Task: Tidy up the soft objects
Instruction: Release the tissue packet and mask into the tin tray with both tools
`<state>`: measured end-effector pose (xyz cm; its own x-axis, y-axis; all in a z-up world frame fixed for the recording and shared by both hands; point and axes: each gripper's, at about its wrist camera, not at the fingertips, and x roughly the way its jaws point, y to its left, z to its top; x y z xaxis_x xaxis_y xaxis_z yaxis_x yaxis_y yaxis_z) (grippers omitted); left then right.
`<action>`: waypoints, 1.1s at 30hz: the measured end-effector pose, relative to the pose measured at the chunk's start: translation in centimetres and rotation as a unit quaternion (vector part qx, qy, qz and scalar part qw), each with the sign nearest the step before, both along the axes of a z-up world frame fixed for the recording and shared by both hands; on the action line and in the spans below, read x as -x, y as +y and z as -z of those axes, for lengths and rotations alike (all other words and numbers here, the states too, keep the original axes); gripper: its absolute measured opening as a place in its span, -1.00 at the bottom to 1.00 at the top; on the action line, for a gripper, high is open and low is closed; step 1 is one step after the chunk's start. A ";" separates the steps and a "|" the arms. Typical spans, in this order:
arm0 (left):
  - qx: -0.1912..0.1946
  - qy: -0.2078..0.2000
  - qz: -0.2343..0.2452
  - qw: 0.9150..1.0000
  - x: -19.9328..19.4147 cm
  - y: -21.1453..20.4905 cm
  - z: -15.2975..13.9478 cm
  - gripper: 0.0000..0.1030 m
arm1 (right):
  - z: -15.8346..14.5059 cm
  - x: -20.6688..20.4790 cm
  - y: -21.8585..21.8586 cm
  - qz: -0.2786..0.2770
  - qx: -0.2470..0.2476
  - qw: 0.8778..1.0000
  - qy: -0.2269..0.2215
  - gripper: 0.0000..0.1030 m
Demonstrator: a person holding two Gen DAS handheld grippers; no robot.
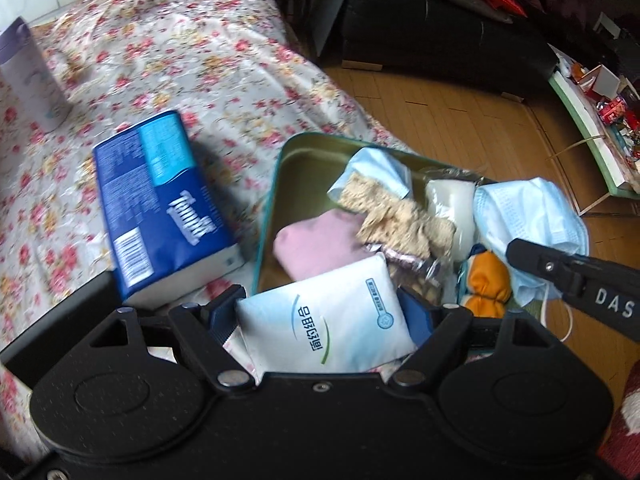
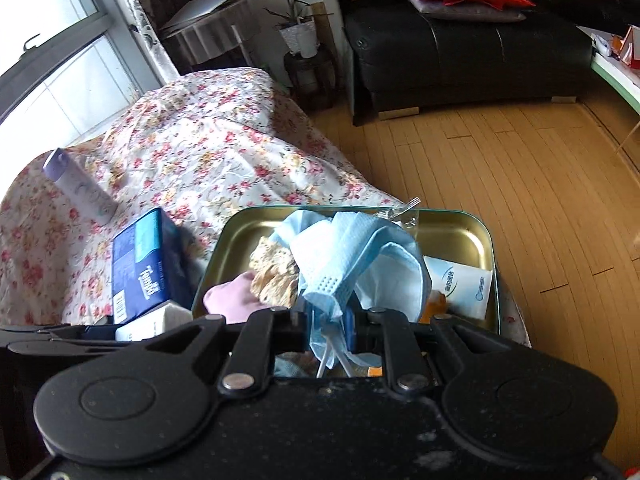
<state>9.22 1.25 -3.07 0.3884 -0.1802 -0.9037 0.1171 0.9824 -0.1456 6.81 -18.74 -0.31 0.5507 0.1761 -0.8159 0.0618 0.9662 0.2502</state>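
Note:
A gold metal tin (image 1: pixel 304 160) sits on a floral cloth and holds a pink cloth (image 1: pixel 316 244), a beige knit piece (image 1: pixel 396 208), a clear packet (image 1: pixel 452 196) and an orange pouch (image 1: pixel 486 280). My left gripper (image 1: pixel 324 316) is shut on a white tissue pack (image 1: pixel 328 316) at the tin's near edge. My right gripper (image 2: pixel 330 328) is shut on a blue face mask (image 2: pixel 352 256) and holds it over the tin (image 2: pixel 452 232); the mask (image 1: pixel 528 216) also shows in the left wrist view. Another white pack (image 2: pixel 464 284) lies in the tin's right side.
A blue tissue pack (image 1: pixel 164 200) (image 2: pixel 144 264) lies left of the tin on the floral cloth (image 1: pixel 180 60). A pale lilac bottle (image 2: pixel 80 188) stands further left. A wooden floor (image 2: pixel 500 180) and a black sofa (image 2: pixel 460 52) lie beyond.

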 end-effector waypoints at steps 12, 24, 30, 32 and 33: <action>-0.006 -0.019 0.016 1.000 -1.7 -1.4 0.8 0.74 | 1.2 -1.2 -0.4 0.013 -0.001 1.000 0.008 -0.08; -0.014 -0.019 -0.003 1.000 -1.5 -0.3 1.1 0.75 | 1.2 -0.9 -0.9 0.034 -0.006 0.999 0.003 -0.04; -0.034 -0.036 -0.003 0.999 -0.8 -0.4 0.2 0.75 | 0.2 -0.4 -1.1 0.042 0.000 0.999 -0.009 -0.04; -0.042 -0.043 -0.003 0.998 -0.4 -0.5 -0.1 0.75 | -0.2 -0.1 -1.1 0.044 0.003 0.999 -0.013 -0.04; -0.047 -0.048 -0.002 0.998 -0.2 -0.5 -0.3 0.75 | -0.4 0.1 -1.1 0.044 0.004 0.999 -0.015 -0.04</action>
<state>9.39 0.75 -2.74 0.4741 -0.0952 -0.8753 0.1221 0.9916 -0.0418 6.70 -19.88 0.06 0.5878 0.1191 -0.8002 0.1392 0.9595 0.2451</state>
